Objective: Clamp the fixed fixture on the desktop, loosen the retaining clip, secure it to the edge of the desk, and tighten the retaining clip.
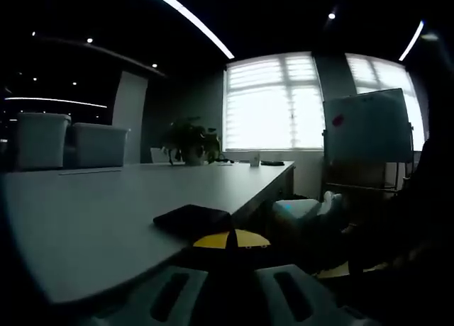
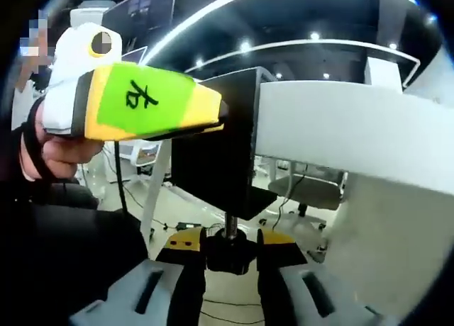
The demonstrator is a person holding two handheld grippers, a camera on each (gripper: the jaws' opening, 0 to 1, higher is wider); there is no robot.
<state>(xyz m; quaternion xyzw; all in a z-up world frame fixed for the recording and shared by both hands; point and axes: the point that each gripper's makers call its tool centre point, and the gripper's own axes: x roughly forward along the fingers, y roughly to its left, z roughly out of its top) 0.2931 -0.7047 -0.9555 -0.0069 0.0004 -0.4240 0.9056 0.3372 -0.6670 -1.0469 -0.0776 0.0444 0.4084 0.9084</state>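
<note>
In the left gripper view, the left gripper (image 1: 230,242) rises from 6 o'clock with its yellow-tipped jaws drawn narrow onto the black clamp fixture (image 1: 191,219), whose top plate lies flat on the grey desk (image 1: 85,227) right at the near edge, just past centre toward 6 o'clock. A potted plant (image 1: 190,142) stands at the far end of the desk near 12 o'clock, two pale storage bins (image 1: 67,140) sit at 9 o'clock, and a whiteboard (image 1: 367,126) stands at 3 o'clock beside bright windows. In the right gripper view, seen from below the desk edge (image 2: 340,131), the fixture's black bracket (image 2: 220,149) hangs at centre, already wrapped over the edge. The right gripper (image 2: 230,249) comes up from 6 o'clock, its jaws closed snugly on the retaining clip's knob (image 2: 228,251) at the foot of the threaded stem. The left gripper's green-and-yellow body reaches in from 10 o'clock, held by a hand (image 2: 60,145). The step in hand looks like tightening: keep the left grip steady so the bracket stays seated square against the edge, and turn the knob without pulling down, until the pad bites the underside.
</note>
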